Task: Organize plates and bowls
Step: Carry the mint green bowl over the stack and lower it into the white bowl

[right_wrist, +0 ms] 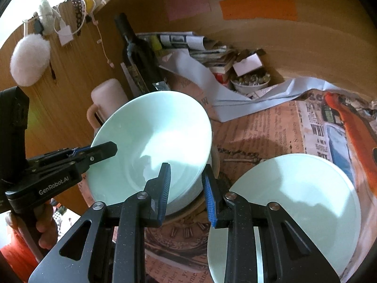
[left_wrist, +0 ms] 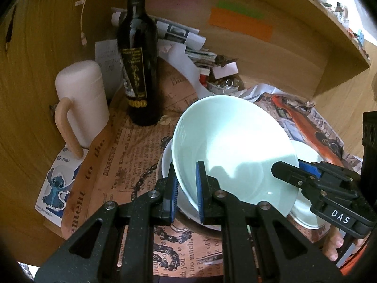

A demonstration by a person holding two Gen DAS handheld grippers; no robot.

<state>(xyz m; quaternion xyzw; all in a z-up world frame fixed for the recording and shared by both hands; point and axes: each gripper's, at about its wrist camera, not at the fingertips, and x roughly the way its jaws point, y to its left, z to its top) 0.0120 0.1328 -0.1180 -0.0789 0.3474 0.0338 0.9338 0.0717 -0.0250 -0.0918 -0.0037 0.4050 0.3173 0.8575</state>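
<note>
Two sets of tongs, the left (left_wrist: 186, 189) and the right (right_wrist: 186, 192), are each clamped on the rim of a pale green glazed ceramic bowl (left_wrist: 233, 146), sharing its weight from opposite sides. It hangs tilted at centre frame above a white dish (left_wrist: 166, 162) on the newspaper-covered tabletop (left_wrist: 132, 155), apparently for stacking. A pale green plate (right_wrist: 304, 200) lies lower right.

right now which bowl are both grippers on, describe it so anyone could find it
On the newspaper-covered desk, look right of the dark wine bottle. The pale green bowl sits tilted above other dishes, unlike the pale plate lying flat to its right.
</note>
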